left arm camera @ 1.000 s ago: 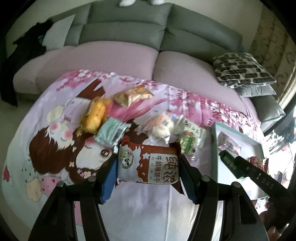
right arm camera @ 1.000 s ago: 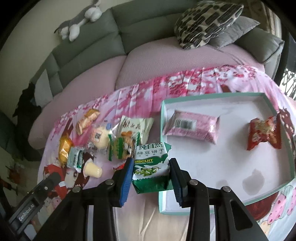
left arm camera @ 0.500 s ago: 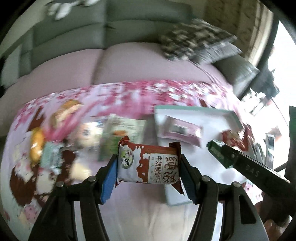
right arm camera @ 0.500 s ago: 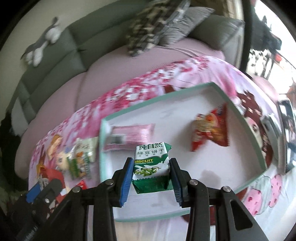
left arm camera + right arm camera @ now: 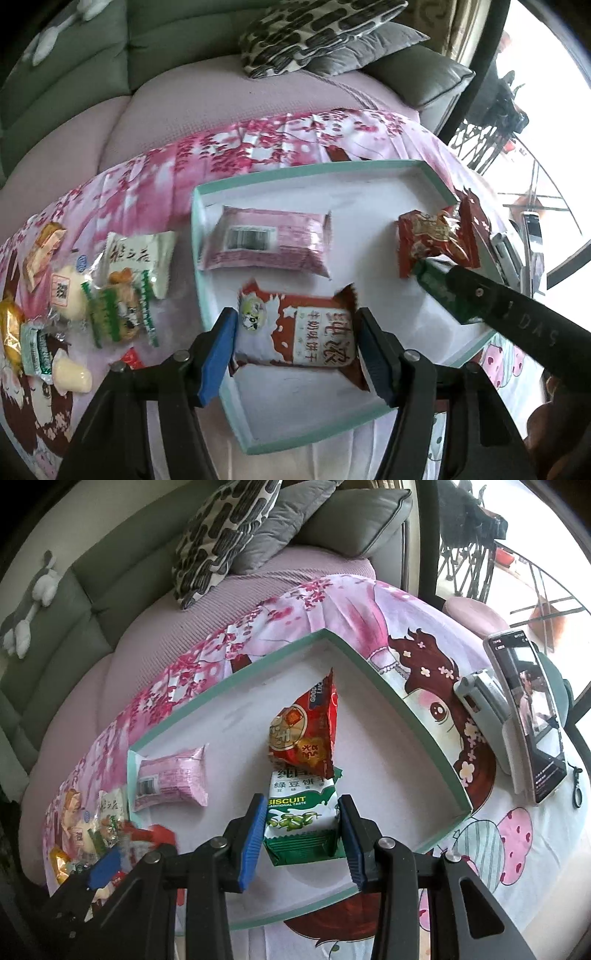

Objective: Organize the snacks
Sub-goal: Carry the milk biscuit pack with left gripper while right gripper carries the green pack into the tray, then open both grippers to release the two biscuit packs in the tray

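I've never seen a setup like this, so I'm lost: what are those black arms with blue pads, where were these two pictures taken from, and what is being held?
No robot here: a person holds a pair of hand tongs in each hand, with a wide-angle camera on each looking along the fingers. One picture comes from the left tongs, the other from the right tongs.

The left tongs carry a brown-and-white milk biscuit packet; their jaws are opening around it. The right tongs grip a green-and-white bean biscuit packet. Both hang over a shallow white box with a teal rim, which already holds a pink wrapped packet and a red foil snack bag.

The box sits on a pink cartoon-print cloth, beside a heap of unsorted snacks. A phone on a stand is to the right.
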{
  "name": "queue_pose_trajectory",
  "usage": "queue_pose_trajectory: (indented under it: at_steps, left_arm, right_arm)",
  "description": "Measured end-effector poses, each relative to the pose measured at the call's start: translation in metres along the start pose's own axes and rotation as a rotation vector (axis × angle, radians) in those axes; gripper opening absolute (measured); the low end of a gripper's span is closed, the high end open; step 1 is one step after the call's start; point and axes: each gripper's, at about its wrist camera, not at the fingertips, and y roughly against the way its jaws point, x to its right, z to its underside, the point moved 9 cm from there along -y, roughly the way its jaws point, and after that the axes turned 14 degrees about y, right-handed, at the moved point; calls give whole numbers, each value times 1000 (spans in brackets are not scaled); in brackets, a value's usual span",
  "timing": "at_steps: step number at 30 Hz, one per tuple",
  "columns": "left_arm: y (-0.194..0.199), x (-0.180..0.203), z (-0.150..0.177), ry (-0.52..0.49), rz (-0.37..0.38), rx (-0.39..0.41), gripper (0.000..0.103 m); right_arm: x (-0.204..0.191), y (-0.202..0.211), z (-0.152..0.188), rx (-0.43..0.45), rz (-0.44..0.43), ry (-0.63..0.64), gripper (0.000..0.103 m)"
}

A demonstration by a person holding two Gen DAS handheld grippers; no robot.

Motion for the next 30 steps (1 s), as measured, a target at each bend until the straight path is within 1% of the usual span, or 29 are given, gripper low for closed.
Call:
queue_pose_trajectory:
  at_steps: [1, 3, 5, 8, 11, 12, 13, 14, 16, 18, 20, 21, 22, 23, 24, 28, 30]
  left_arm:
    - [1, 2, 1, -2, 8, 1, 71]
    - [3, 3, 2, -6, 16, 7, 77]
    - [6, -1, 1, 9, 12, 18, 80]
    - [11, -10, -1, 45, 16, 24, 80]
    - [18, -28, -7, 89, 0, 46, 80]
    - [20, -35, -9, 106, -8, 54, 80]
    - [22, -44, -10, 129, -18, 62, 80]
    - [25, -57, -12, 161, -35, 71, 80]
    - [29, -85, -16, 229, -74, 91, 80]
    - [31, -104, -18, 277, -102, 99, 80]
    - [36, -130, -18, 329, -138, 110, 80]
    - [37, -137, -17, 342, -146, 115, 81]
    - [41, -149, -16, 363, -158, 123, 81]
    - [43, -158, -16, 380, -169, 131, 87]
    - [46, -166, -15, 393, -180, 138, 94]
    - [62, -197, -14, 435, -213, 194, 96]
    - [68, -210, -11, 445, -226, 207, 100]
  right_arm:
    - [0, 1, 0, 1, -4, -1, 42]
    - [-3, 2, 0, 6, -5, 7, 43]
    - [-6, 3, -1, 8, -4, 18, 43]
    - [-11, 5, -1, 13, -4, 32, 43]
    - [-15, 7, -2, 20, -4, 41, 45]
    - [-17, 7, -2, 20, -6, 46, 56]
    - [-19, 6, -2, 16, -8, 54, 72]
    - [-21, 5, -2, 16, -8, 63, 76]
    - [-28, 4, -2, 12, -6, 85, 77]
    - [-35, 2, -2, 14, -17, 106, 78]
    - [-44, 1, -2, 15, -30, 127, 82]
    - [-48, 1, -2, 18, -34, 140, 88]
    - [-53, 1, -2, 23, -35, 152, 91]
    - [-58, 1, -2, 30, -37, 167, 98]
    - [-62, 1, -2, 35, -38, 179, 103]
    - [-78, 2, -1, 55, -53, 204, 103]
    - [-85, 2, 0, 62, -58, 217, 103]
